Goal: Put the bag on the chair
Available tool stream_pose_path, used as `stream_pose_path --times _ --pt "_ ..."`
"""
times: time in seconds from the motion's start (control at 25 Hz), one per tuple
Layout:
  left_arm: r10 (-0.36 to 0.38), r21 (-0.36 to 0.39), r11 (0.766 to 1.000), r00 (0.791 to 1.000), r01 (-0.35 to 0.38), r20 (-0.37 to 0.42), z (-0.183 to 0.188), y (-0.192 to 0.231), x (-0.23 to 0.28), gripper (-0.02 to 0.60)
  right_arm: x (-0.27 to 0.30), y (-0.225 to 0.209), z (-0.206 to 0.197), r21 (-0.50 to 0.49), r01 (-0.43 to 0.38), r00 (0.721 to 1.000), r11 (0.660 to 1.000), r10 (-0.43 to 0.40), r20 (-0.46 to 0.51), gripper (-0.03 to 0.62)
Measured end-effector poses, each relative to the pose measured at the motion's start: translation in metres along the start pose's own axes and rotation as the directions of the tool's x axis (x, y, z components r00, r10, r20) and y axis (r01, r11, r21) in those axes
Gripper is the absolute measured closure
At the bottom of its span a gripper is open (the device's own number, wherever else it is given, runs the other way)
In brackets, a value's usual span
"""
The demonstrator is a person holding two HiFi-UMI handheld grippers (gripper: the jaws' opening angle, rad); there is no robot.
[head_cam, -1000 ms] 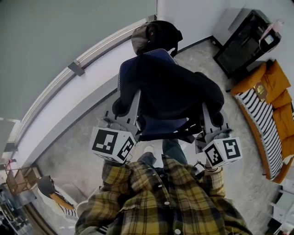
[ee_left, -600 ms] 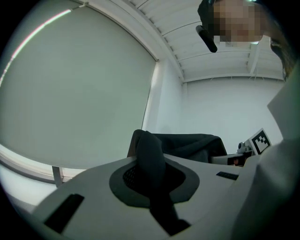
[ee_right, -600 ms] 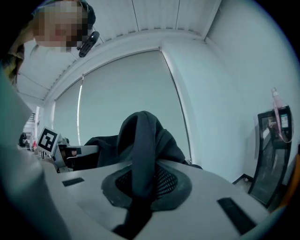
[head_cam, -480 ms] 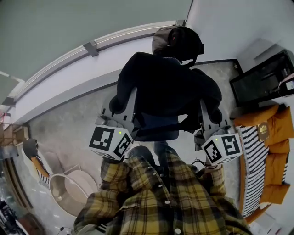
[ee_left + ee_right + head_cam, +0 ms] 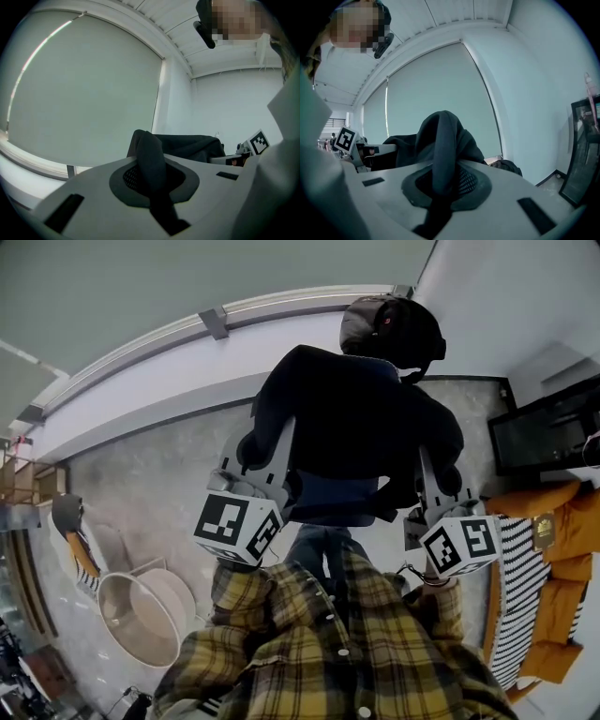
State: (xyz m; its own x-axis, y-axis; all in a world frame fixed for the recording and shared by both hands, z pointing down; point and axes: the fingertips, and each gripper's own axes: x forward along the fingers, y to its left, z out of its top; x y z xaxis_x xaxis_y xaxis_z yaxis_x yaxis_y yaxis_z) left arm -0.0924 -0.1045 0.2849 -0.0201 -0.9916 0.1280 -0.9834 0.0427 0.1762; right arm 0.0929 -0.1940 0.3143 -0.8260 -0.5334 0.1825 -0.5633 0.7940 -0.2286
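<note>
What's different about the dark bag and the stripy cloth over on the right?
The bag is plain dark all over; the stripy cloth has black and white stripes. The bag is held up, the left gripper and right gripper each clamped on a strap; the stripy cloth lies on the orange couch. Both look like soft fabric.

No legible text; tag [image 5: 543, 532] on orange cushion [image 5: 577, 519] perhaps printed, too blurred.
</note>
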Motion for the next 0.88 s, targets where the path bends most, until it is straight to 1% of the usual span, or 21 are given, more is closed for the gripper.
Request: stream_pose_path --times 0.2,0.48,0.76,0.88 --pt "-0.014 -0.01 1.0 1.0 0.014 -0.008 -0.002 0.009 -0.002 0.537 0.004 0.007 -0.003 0.001 0.022 1.0 1.0 -0.022 -0.001 0.553" --pt "-0.017 -0.015 1.0 1.0 0.017 -0.018 -0.008 0.011 0.008 0.537 0.012 -0.002 -0.005 0.003 0.028 1.0 1.0 -0.028 -0.009 0.553" --pt "-0.005 -0.042 0.999 0.999 0.003 -0.049 -0.025 0.019 0.02 0.537 0.025 -0.012 -0.017 0.001 0.031 0.998 1.0 -0.031 -0.046 0.553" --pt "-0.002 -0.051 0.999 0.997 -0.002 -0.076 -0.039 0.024 0.024 0.537 0.031 -0.016 -0.029 0.003 0.029 0.997 1.0 -0.029 -0.068 0.553"
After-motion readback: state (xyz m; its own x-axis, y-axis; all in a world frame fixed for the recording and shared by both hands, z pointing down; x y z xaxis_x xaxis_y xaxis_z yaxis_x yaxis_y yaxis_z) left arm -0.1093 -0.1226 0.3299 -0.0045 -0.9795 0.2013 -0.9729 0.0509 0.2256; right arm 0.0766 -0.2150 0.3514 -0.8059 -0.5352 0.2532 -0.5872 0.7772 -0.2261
